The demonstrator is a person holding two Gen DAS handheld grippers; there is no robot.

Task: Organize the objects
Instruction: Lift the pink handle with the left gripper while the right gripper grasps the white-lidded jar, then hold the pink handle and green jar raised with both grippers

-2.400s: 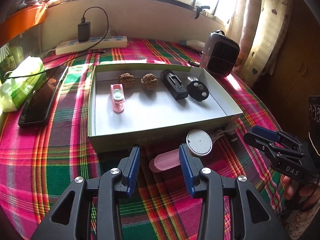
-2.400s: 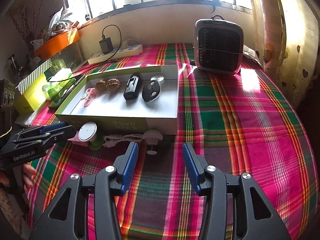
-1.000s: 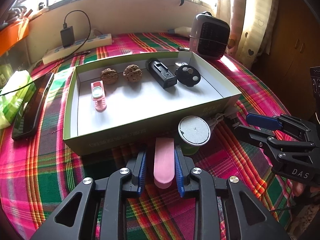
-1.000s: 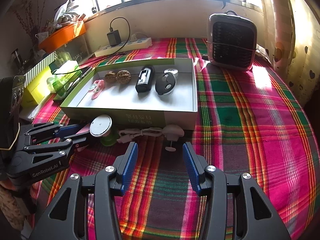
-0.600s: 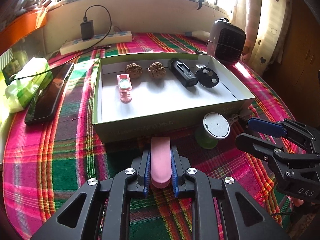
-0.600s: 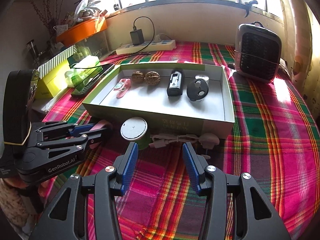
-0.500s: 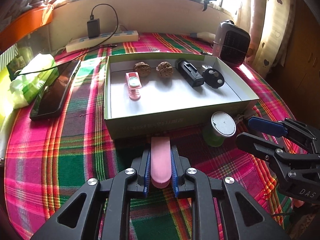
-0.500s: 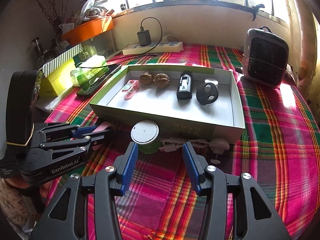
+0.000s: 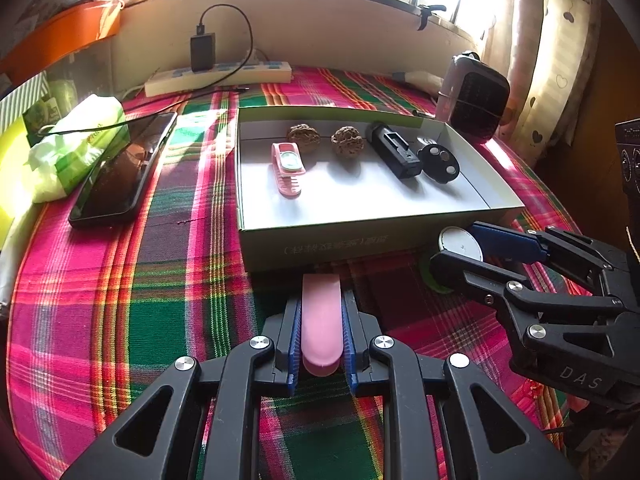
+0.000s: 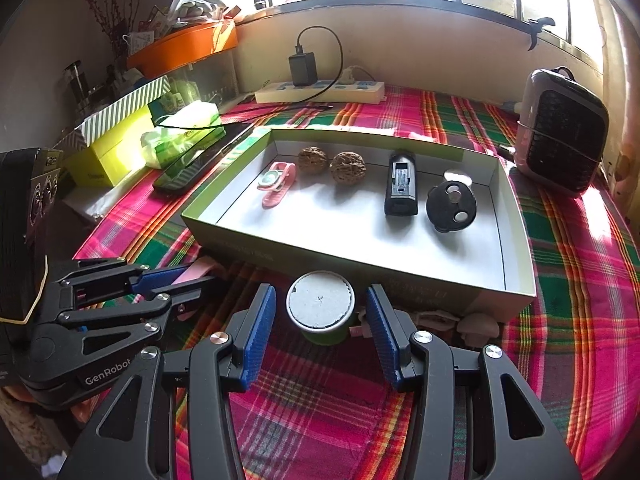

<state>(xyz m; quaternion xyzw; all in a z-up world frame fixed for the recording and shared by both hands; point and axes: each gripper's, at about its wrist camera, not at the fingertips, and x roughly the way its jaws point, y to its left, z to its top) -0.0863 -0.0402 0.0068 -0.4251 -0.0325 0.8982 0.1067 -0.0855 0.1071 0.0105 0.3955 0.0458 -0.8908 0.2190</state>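
Pink oblong case [image 9: 321, 316] lies flat beside upright green white-lidded jar [image 10: 321, 307].

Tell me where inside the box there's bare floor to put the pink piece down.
The box is bare along its near half, between the front wall and the row of items. Its back half is crowded: pink clip, two walnuts, black charger, round remote. The left gripper holds the pink piece.

left tongs [image 9: 320, 320] clamped shut on something pink; right tongs [image 10: 320, 320] spread apart.
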